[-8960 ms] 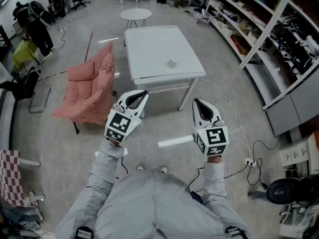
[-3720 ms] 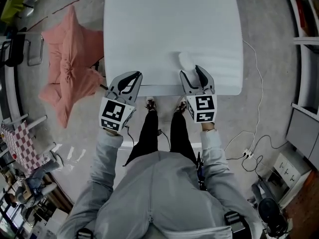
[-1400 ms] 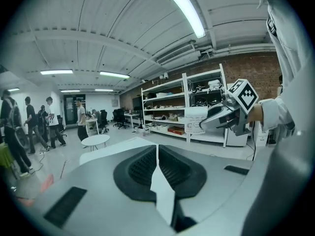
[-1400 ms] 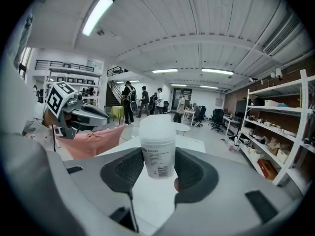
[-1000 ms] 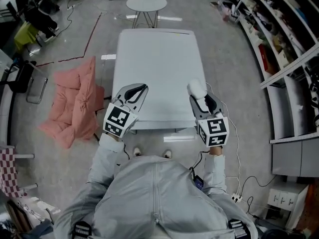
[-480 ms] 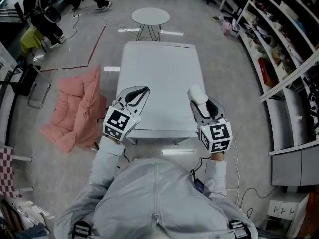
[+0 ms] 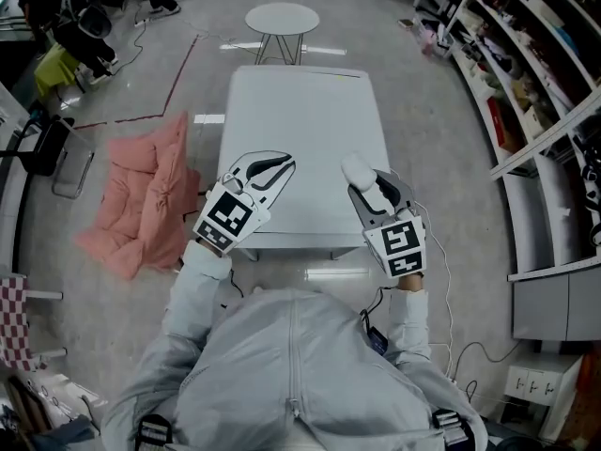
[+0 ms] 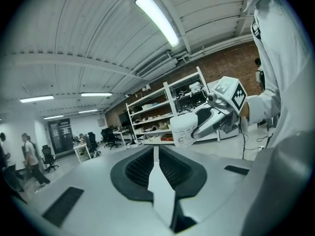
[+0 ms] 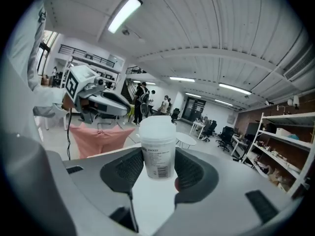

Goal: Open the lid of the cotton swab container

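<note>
The right hand-held gripper (image 7: 364, 186) is clamped on the lower body of the cotton swab container (image 9: 158, 154), in the air over the near right edge of the counter (image 7: 300, 111). The container's long axis stands about upright, with the lid (image 9: 158, 126) on top and free. The left hand-held gripper (image 7: 274, 164), closed and empty, is near on its left, so I judge this one must reach across.

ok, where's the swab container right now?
Head view, right of centre: the cotton swab container is clamped in the fingers of the right gripper, over the white table's near edge, across from the left gripper.
</note>
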`<state>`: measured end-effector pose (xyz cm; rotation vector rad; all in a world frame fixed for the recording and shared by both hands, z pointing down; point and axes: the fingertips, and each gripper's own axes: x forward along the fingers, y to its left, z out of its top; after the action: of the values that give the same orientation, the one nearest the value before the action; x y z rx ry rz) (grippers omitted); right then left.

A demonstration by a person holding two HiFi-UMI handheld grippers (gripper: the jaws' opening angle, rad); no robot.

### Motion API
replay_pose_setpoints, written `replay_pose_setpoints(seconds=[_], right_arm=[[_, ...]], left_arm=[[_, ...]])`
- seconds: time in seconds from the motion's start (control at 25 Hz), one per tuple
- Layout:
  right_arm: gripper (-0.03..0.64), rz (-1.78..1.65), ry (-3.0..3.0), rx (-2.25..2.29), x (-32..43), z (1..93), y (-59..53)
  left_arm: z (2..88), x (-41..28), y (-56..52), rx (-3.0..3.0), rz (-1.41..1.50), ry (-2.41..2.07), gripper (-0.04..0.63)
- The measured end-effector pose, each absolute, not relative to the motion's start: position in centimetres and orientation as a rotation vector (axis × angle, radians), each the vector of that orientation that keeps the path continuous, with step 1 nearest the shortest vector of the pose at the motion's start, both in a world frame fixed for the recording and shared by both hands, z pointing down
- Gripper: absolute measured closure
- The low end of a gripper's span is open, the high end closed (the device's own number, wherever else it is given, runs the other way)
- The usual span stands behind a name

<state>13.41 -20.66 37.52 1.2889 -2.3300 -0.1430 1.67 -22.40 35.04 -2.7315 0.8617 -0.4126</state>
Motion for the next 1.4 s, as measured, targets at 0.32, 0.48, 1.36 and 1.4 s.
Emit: replay_pose_setpoints(seconds=[0.32,0.48,1.36,1.4], right_arm=[[0.4,-0.141,-2.248,1.104,11.5,41.9,-20.1],[0.4,-0.166,-2.21,1.004,10.7,44.0,-19.6],[0.4,-0.256,-2.043,0.578,7.3,50.0,-16.8],[0.4,-0.253,-2.048,0.57,7.1,50.1,-16.6]], left_arm=[[37.9,4.4,-20.7,-2.723,-0.573,0.576,0.484],[39.0,5.6,-19.4,-2.726,-0.572,0.442,0.449],[48.1,6.7,-15.8,-2.427,-0.978,0.041,0.37],[48.2,6.6,-15.7,-2.418,-0.984,0.038,0.371]])
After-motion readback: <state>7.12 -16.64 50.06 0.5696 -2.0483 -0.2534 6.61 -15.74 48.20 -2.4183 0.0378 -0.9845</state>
